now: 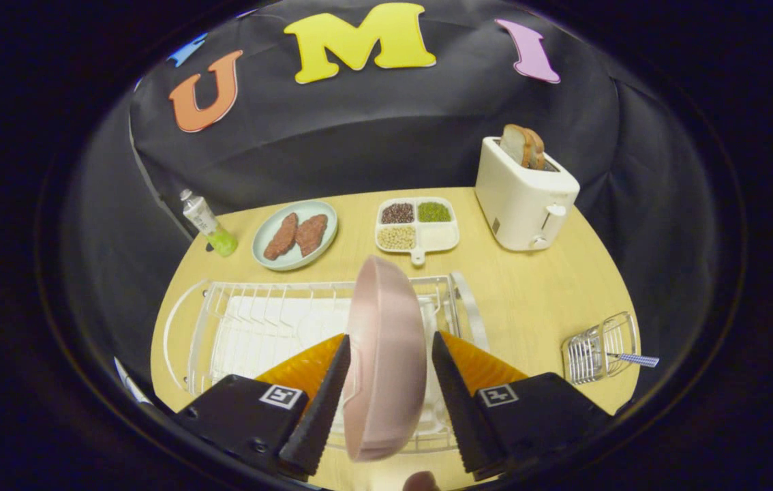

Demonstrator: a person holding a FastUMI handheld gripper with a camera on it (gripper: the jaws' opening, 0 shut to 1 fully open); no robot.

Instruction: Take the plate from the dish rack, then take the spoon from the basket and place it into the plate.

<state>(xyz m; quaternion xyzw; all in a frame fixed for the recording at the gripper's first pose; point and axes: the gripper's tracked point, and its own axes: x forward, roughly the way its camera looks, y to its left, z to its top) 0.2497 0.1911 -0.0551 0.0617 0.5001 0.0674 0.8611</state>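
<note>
A pink plate [386,354] stands on edge in the right part of the white wire dish rack [236,320]. My gripper [388,337] straddles it, one finger on each face. The left finger [325,395] lies against the plate's rim, and a thin gap shows between the right finger [455,395] and the plate's back, so the gripper is open around it. To the right of the rack, a small wire basket [594,354] lies on the table, with a spoon's checkered handle [637,359] sticking out of it.
Beyond the rack on the wooden table [529,300] are a pale plate with two pieces of meat [295,234], a divided tray of beans [418,224], a white toaster with bread [524,194] and a small bottle [208,223]. Bare table lies between rack and basket.
</note>
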